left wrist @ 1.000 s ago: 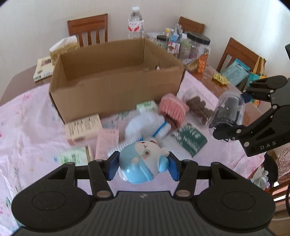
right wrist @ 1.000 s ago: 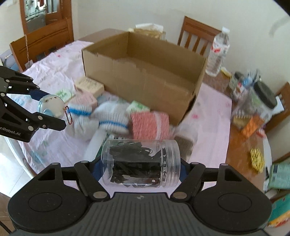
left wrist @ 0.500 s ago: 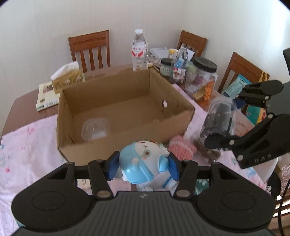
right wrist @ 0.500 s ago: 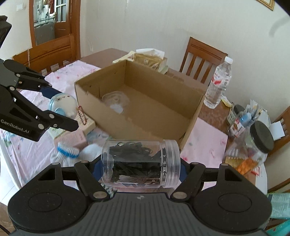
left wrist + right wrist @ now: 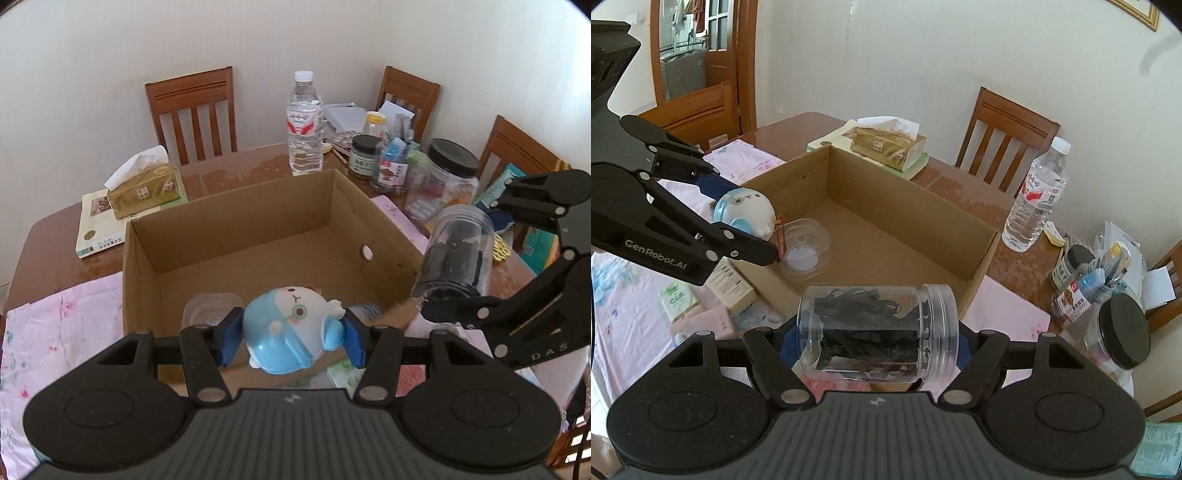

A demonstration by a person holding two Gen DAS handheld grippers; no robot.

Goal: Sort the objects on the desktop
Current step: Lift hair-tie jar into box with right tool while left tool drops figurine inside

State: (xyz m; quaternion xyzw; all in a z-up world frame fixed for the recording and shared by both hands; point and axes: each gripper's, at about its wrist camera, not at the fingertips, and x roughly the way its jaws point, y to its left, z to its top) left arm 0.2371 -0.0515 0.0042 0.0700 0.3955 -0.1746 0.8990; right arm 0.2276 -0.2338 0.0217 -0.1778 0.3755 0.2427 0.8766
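Cluttered table (image 5: 240,173), open cardboard box (image 5: 236,236) between claws: left claw (image 5: 291,334) clenched on toy (image 5: 291,332), right claw (image 5: 875,334) on jar (image 5: 875,332).

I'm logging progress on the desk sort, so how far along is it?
Done: one clear plastic cup lies in the cardboard box. In hand: the left gripper holds a blue-and-white toy, the right gripper a clear jar. Left: small boxes and packets on the pink cloth.

Box (image 5: 236,236) centre of surface (image 5: 51,251); cup (image 5: 208,314) inside, near-left corner; bottle (image 5: 304,125) behind; tissue box (image 5: 144,188) behind-left on book (image 5: 94,225).
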